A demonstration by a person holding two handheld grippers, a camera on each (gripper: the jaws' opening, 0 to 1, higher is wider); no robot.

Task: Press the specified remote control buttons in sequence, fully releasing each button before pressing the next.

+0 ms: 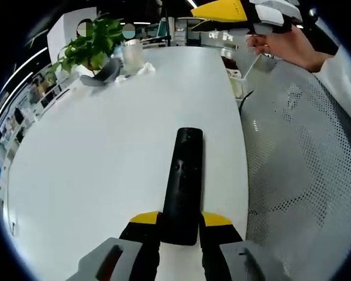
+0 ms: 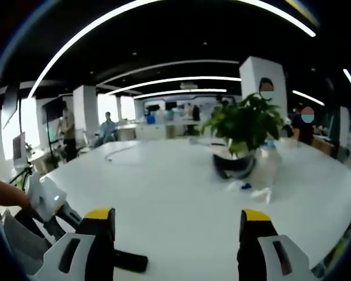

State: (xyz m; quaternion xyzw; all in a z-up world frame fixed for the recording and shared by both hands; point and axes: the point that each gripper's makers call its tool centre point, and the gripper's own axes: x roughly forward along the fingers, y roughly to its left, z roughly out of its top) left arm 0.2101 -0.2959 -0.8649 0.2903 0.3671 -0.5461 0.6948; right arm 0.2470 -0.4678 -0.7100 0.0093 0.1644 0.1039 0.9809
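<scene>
A long black remote control [image 1: 184, 181] points away from me over the white table [image 1: 105, 152]. Its near end is clamped between the yellow-tipped jaws of my left gripper [image 1: 181, 225], which is shut on it. My right gripper [image 1: 245, 12], held by a hand [image 1: 286, 47], hovers high at the far right, well away from the remote. In the right gripper view, my right gripper [image 2: 178, 222] stands open over the table with nothing between its jaws. The left gripper [image 2: 47, 202] and the remote's dark end [image 2: 131, 261] sit at the lower left.
A potted green plant [image 1: 93, 47] [image 2: 245, 126] in a dark pot stands at the table's far side, with a clear cup [image 1: 133, 55] and crumpled white paper [image 1: 145, 69] beside it. A grey mesh chair [image 1: 304, 170] lies right of the table edge. People stand in the office background.
</scene>
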